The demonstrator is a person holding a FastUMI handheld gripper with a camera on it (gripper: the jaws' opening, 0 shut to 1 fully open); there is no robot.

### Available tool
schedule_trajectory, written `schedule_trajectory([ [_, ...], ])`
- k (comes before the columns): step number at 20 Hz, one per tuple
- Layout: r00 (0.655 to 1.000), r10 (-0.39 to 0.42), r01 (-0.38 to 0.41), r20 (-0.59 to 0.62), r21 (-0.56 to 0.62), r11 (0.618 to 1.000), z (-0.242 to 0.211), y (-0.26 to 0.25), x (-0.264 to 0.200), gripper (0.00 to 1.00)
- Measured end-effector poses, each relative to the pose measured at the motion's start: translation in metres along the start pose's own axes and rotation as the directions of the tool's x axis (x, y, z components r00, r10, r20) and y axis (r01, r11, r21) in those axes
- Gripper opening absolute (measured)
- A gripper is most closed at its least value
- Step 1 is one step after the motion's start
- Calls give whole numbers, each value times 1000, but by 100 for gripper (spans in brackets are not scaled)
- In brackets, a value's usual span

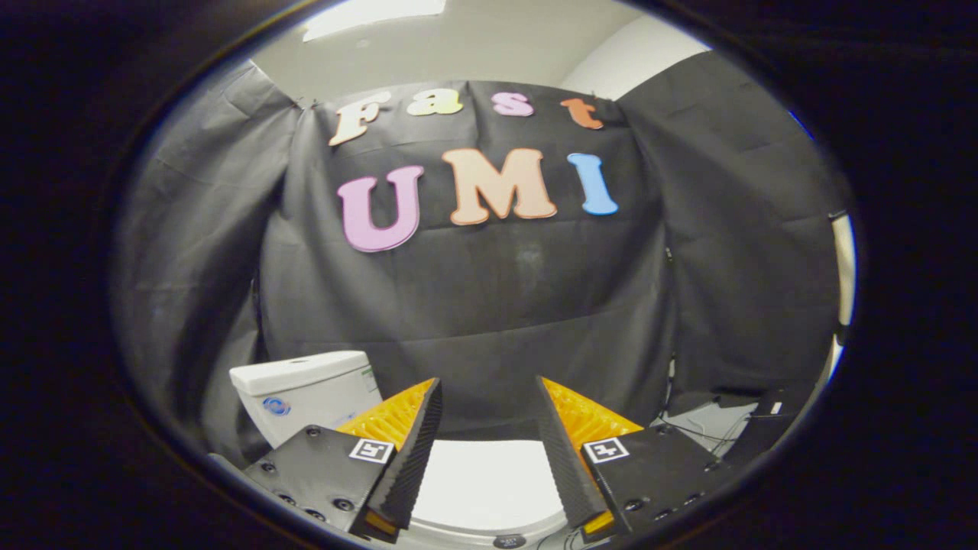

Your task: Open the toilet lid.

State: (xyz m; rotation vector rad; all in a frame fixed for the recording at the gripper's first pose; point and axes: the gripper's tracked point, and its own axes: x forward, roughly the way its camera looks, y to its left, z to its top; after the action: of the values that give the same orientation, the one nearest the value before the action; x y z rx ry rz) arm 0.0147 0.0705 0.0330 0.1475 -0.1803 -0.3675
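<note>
Gripper (489, 416) is hovering with its tongs standing apart, nothing between them but air. The toilet lid (485, 481), a white flat surface, is lying below and between the fingers, toward 6 o'clock from the gap; it looks closed and flat, though its front edge is hidden under the finger bases. The toilet tank (306, 389) is sitting at about 9 o'clock from the left finger, just beyond its tip, with a round blue button mark on its face. Cables (707, 431) are trailing on a pale surface at 3 o'clock from the right finger, against the black cloth wall (489, 305). Risk notes: the fingers are pointing forward over the lid and not at its rim, so a descent from here would likely be pressing onto the flat top instead of hooking under the edge; a smooth lid could also be slipping off one finger partway up and dropping back. Drifting toward 9 o'clock would be knocking the tank. Containers: the bowl is covered, contents cannot be told; tank is closed.
</note>
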Motion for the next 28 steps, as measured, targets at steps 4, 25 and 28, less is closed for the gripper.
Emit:
schedule_trajectory([
  [4,975,-222,220,8,86,972,-9,-26,-11,72],
  [25,805,-281,592,-523,664,458,-273,-1,-59,67],
  [28,783,-281,621,-555,672,403,-290,-3,-65,67],
])
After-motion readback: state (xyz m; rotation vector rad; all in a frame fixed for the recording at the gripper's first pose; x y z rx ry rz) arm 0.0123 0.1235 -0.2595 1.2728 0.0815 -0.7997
